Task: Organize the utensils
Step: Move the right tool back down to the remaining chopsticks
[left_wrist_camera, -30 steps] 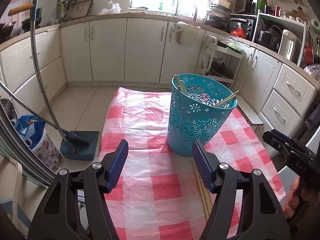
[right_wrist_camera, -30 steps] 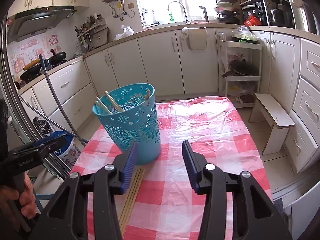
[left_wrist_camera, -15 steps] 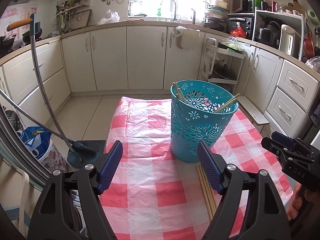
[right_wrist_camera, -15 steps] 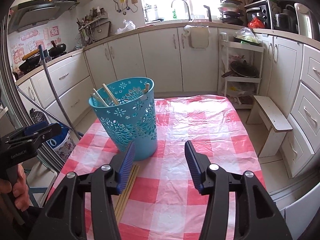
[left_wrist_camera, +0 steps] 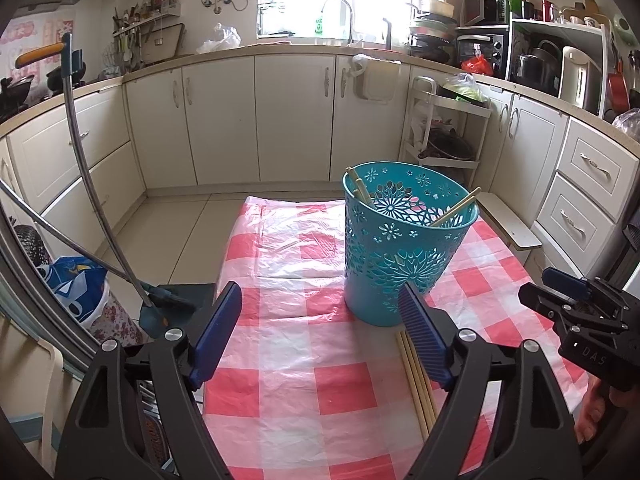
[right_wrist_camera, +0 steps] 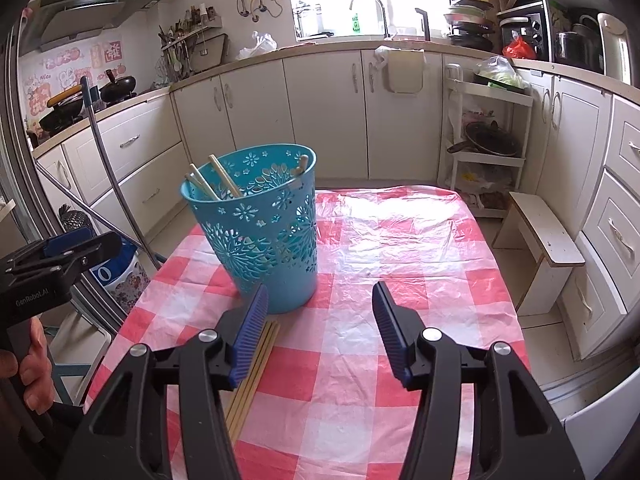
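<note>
Checked tablecloth carries chopsticks lying lengthwise toward the basket

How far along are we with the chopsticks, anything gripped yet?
Partly done. Several chopsticks already stand in the teal basket. Nothing is in hand: the left gripper and the right gripper are both open and empty above the checked tablecloth. Left to do: the loose chopsticks lying on the cloth in front of the basket need picking up and dropping in.
</note>
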A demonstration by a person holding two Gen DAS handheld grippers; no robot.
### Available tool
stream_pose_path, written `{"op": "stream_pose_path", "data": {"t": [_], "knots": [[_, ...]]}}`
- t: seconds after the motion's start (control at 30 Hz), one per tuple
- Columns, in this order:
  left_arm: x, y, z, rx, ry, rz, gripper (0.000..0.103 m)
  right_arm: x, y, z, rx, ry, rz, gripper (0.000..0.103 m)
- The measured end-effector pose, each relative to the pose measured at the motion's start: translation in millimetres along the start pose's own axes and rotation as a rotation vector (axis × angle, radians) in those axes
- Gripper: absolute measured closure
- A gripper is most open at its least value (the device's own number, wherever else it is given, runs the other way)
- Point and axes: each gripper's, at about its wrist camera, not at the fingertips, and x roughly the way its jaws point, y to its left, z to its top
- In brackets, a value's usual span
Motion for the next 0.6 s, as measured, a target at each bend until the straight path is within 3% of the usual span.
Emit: {"op": "stream_pose_path", "data": {"t": [0.4,0.47,0.6], "knots": [[0,1,0,0.003,0.001,0.003,0.025,4,5,-2,-0.029,0.024,0.005,0.050],[0,1,0,0.003,0.004,0.005,0.024,9,8,-4,-0.035,0.047,0.013,0.050],[4,5,0,-0.006,0.023,0.022,0.023,35,19,-20,-0.066,0.184,0.015,0.050]]}}
